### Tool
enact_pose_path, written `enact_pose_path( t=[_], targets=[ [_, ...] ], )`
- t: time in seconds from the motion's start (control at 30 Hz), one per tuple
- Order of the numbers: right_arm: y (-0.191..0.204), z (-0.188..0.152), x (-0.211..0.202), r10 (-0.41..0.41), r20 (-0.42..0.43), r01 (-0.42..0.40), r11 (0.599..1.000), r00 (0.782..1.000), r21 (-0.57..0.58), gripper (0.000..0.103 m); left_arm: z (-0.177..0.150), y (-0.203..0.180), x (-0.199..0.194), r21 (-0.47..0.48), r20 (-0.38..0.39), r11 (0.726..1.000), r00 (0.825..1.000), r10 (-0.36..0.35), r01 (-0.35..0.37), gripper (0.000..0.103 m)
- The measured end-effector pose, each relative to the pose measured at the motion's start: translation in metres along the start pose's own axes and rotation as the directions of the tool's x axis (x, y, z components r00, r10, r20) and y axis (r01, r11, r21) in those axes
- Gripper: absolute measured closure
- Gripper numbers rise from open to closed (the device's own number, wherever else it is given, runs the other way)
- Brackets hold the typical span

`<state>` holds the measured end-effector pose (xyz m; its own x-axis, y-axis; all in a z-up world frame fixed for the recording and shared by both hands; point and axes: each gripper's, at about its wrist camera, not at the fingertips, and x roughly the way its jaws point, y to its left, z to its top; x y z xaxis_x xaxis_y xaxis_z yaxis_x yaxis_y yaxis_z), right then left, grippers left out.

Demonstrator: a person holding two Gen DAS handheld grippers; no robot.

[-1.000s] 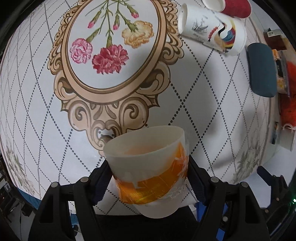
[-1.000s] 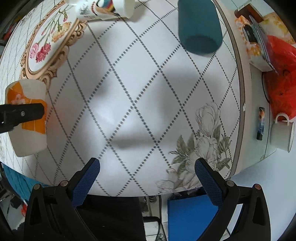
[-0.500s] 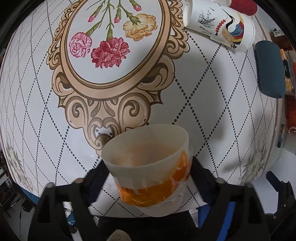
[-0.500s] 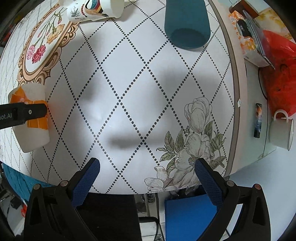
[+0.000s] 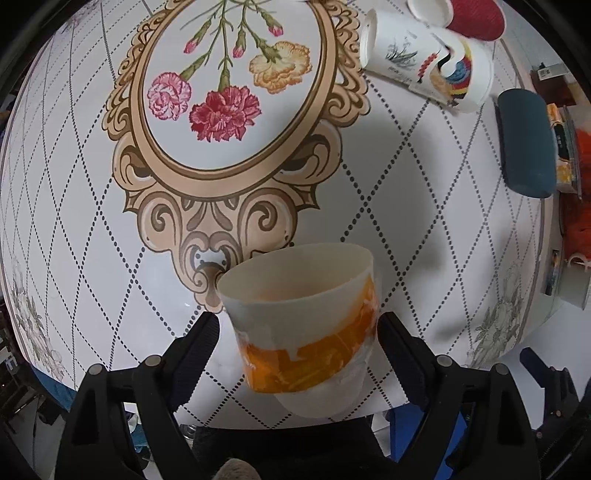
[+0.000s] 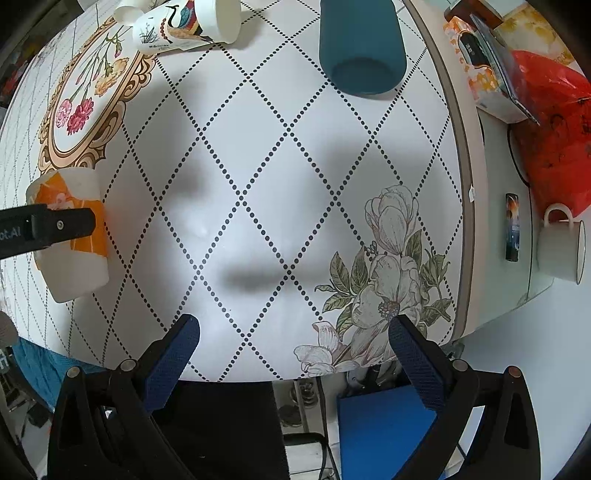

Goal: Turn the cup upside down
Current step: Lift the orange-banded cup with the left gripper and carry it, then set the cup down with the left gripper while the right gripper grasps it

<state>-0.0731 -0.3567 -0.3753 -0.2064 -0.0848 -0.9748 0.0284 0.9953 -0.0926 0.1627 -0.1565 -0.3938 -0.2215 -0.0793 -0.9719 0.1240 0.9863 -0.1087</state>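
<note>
A white cup with an orange band (image 5: 310, 332) stands between the fingers of my left gripper (image 5: 297, 325), its open mouth facing away from the camera. The left finger pad (image 5: 199, 343) stands apart from the cup wall with table showing in the gap; the right pad (image 5: 397, 343) is at the cup's side. In the right wrist view the same cup (image 6: 70, 236) is at the left, with the left gripper's finger (image 6: 48, 225) across it. My right gripper (image 6: 293, 354) is open and empty above the table's near edge.
A printed paper cup (image 5: 424, 70) lies on its side at the back, with a red cup (image 5: 476, 16) behind it. A dark teal cup (image 6: 360, 48) stands upside down at the back right. A white mug (image 6: 561, 247) and red bag (image 6: 550, 110) are on a side surface.
The left gripper's jaws have widened, leaving a gap at the left pad. The cup sits a little further right in the left view. The right gripper has drawn back slightly.
</note>
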Motion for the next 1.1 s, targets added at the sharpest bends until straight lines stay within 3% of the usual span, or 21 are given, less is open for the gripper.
enact_pose_path(
  t=[0.13,0.23,0.37,0.5,0.6,0.67,0.73,0.9,1.0,1.1],
  targets=[
    [-0.002,-0.007,-0.009,0.021,0.009,-0.022,1.0,1.0,0.006,0.0,-0.006,0.008,-0.027,-0.009,0.043,0.999,0.999,-0.032,0.033,0.016],
    [-0.003,-0.011,-0.021,0.085,0.021,-0.086,0.996,0.996,0.024,0.0,-0.016,0.024,-0.058,-0.033,0.106,0.998,0.993,-0.047,0.051,0.015],
    [0.009,-0.009,-0.038,0.194,0.042,-0.195,0.981,0.98,0.02,0.0,-0.038,0.06,-0.089,-0.096,0.179,0.995,0.984,-0.006,0.023,0.015],
    [0.041,-0.004,-0.051,0.252,0.056,-0.25,0.968,0.966,-0.03,0.0,-0.061,0.092,-0.098,-0.168,0.199,0.985,0.977,0.069,-0.036,0.015],
    [0.076,-0.002,-0.064,0.224,0.073,-0.21,0.964,0.972,-0.163,0.0,-0.073,0.117,-0.087,-0.23,0.178,0.972,0.979,0.098,-0.055,0.015],
    [0.104,-0.003,-0.073,0.151,0.116,-0.108,0.943,0.982,-0.314,0.0,-0.083,0.133,-0.079,-0.271,0.159,0.961,0.981,0.107,-0.061,0.016],
    [0.129,-0.006,-0.083,0.09,0.142,-0.013,0.882,0.986,-0.471,0.0,-0.091,0.145,-0.07,-0.308,0.145,0.95,0.984,0.104,-0.055,0.016],
    [0.156,0.002,-0.097,-0.001,0.158,0.104,0.758,0.987,-0.644,0.0,-0.106,0.161,-0.057,-0.364,0.141,0.931,0.986,0.094,-0.036,0.015],
    [0.171,-0.01,-0.105,-0.069,0.23,0.222,0.627,0.971,-0.747,0.0,-0.112,0.167,-0.052,-0.384,0.143,0.923,0.986,0.083,-0.022,0.015],
    [0.187,-0.026,-0.107,-0.123,0.299,0.322,0.451,0.946,-0.833,0.0,-0.115,0.17,-0.047,-0.396,0.144,0.918,0.987,0.076,-0.013,0.015]
  ],
)
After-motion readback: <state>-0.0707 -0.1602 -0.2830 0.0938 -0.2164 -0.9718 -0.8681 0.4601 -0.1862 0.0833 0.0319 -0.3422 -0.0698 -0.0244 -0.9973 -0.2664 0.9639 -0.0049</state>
